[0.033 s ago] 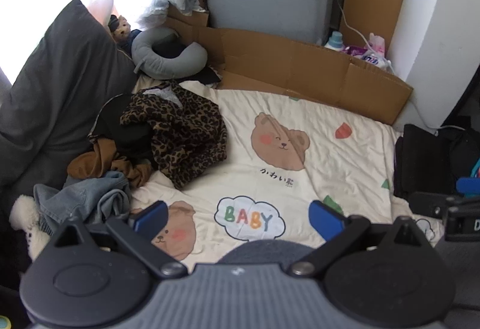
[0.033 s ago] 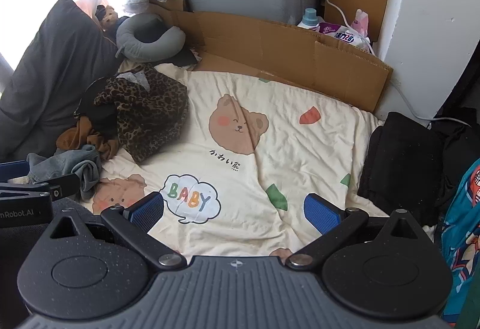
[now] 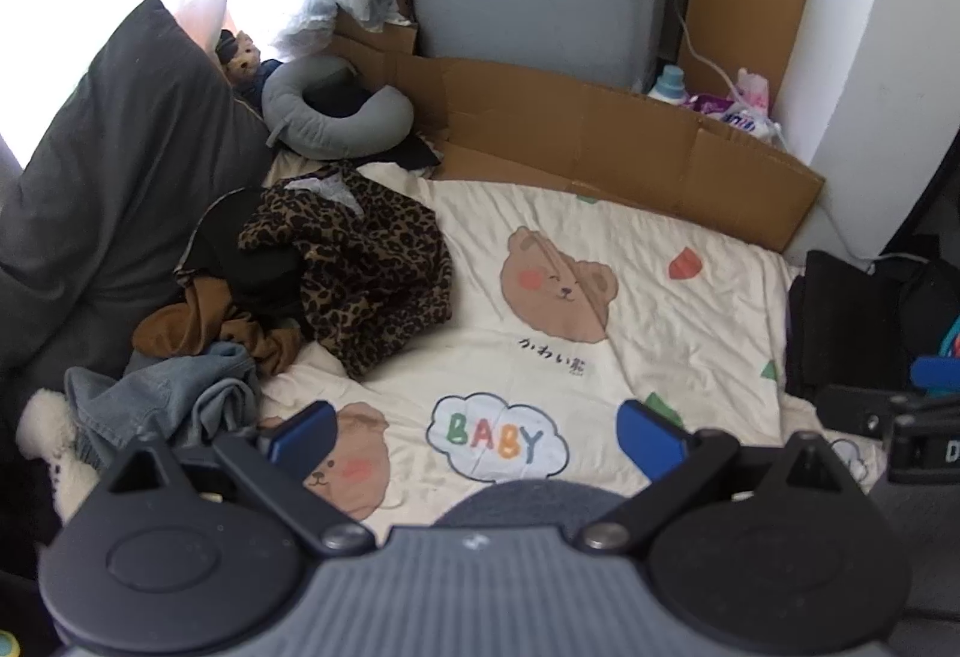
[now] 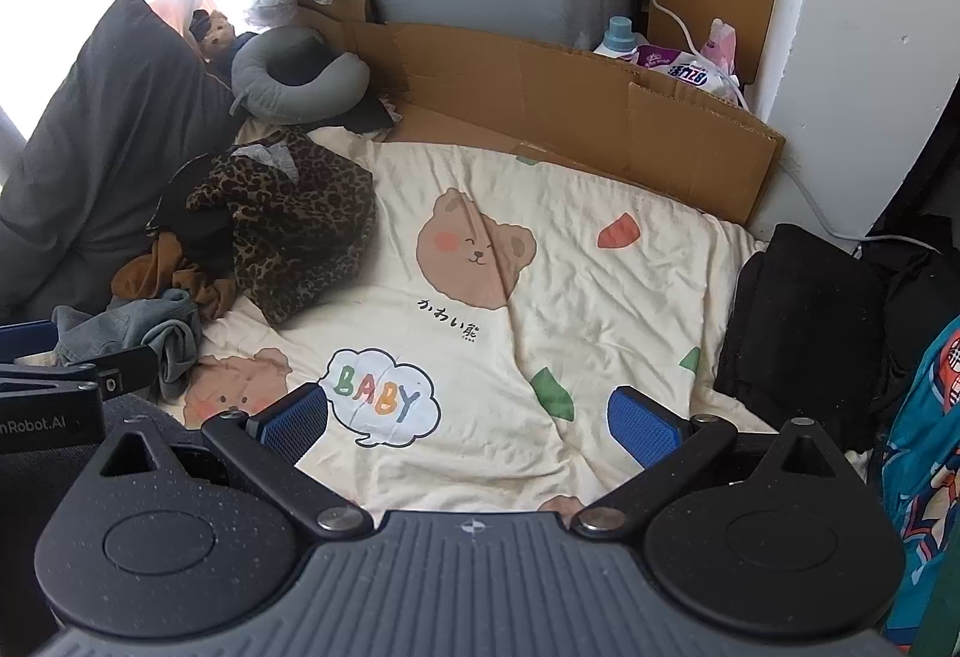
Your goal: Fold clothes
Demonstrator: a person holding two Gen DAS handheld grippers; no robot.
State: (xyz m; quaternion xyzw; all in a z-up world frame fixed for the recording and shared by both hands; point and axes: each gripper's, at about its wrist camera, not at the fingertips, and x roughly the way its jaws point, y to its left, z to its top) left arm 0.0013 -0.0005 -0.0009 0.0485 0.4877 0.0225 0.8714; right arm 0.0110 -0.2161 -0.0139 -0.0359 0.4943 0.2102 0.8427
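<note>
My left tool (image 3: 477,432) hangs released over the near edge of the bed, its blue pads (image 3: 303,432) spread wide with nothing between them. My right tool (image 4: 468,420) is likewise released and empty, just beside it at its 3 o'clock. Beneath both lies a cream bear-print blanket (image 3: 660,309), with its "BABY" cloud (image 3: 498,438) straight ahead at 12 o'clock. The clothes sit at my 10 o'clock: a crumpled denim piece (image 3: 162,399) nearest, then a brown garment (image 3: 198,318), then a leopard-print garment (image 3: 372,273) heaped over something black. A dark pillow (image 3: 114,189) leans beside the pile. At 3 o'clock a black folded stack (image 4: 804,321) rests on the blanket's edge. Farther off, a grey neck pillow (image 3: 336,117) lies at 11 o'clock, and a cardboard sheet (image 3: 600,147) lines the far side.
</note>
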